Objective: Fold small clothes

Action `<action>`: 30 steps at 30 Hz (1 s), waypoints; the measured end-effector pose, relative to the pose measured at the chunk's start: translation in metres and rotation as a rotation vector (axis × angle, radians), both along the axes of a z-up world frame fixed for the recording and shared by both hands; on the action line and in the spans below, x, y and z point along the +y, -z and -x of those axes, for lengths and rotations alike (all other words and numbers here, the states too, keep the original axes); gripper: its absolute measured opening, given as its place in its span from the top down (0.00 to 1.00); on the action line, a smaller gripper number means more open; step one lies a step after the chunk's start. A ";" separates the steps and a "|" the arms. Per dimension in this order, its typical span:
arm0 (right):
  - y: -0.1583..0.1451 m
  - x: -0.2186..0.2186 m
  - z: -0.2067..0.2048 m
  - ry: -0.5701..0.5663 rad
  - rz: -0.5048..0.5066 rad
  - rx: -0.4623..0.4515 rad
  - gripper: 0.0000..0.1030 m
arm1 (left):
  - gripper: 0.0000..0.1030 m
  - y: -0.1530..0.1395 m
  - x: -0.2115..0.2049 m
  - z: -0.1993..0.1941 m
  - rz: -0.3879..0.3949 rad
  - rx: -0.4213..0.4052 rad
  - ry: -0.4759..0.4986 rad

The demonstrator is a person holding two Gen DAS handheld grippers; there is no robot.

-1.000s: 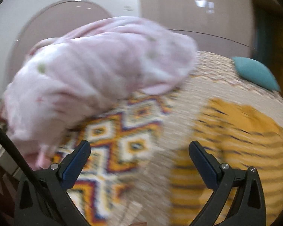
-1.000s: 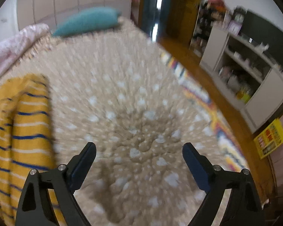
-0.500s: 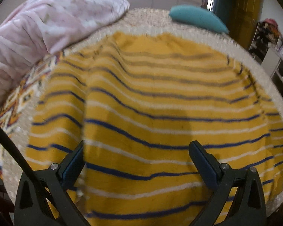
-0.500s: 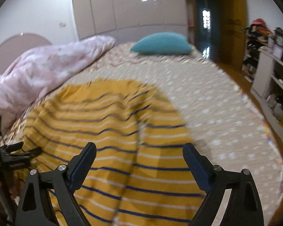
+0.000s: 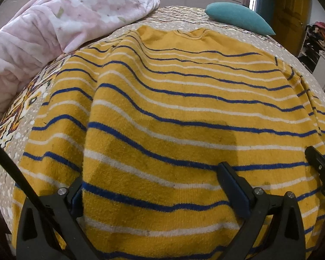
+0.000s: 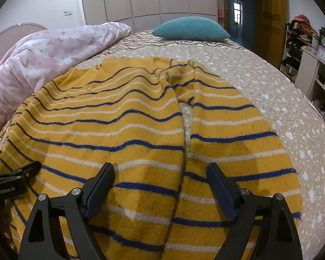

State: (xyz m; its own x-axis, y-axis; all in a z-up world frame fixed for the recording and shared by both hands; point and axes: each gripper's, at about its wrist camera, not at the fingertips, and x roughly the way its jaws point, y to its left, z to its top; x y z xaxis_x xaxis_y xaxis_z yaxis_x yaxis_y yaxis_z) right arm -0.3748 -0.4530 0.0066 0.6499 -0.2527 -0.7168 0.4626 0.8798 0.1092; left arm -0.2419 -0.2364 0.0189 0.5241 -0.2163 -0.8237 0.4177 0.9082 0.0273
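Note:
A yellow sweater (image 5: 173, 108) with blue and white stripes lies spread on the bed, its collar at the far end. In the right wrist view the sweater (image 6: 119, 119) shows its body on the left and one sleeve lying alongside on the right. My left gripper (image 5: 153, 186) hovers open just above the near hem; a raised fold of knit hides part of its left finger. My right gripper (image 6: 160, 182) stands open over the gap between body and sleeve, with nothing pressed between its pads. Each gripper shows at the edge of the other's view.
A pink floral blanket (image 5: 54, 21) is heaped along the sweater's left side. A teal pillow (image 6: 190, 28) lies at the far end of the patterned bed cover (image 6: 270, 86). White shelves (image 6: 309, 65) and a wooden door (image 6: 268, 10) stand to the right.
Both grippers swung from the blanket and bare bed cover to the sweater and came down close over its near hem. Both stayed open.

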 end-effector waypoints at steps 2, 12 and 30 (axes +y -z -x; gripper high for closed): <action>0.000 0.001 0.000 0.005 0.007 0.002 0.11 | 0.00 0.000 0.000 0.001 -0.001 -0.006 -0.002; 0.002 0.007 -0.002 0.023 0.050 0.026 0.08 | 0.00 0.000 0.000 0.004 -0.006 -0.033 -0.002; 0.002 0.010 -0.002 0.032 0.078 0.028 0.07 | 0.00 -0.001 0.001 0.007 0.001 -0.052 -0.003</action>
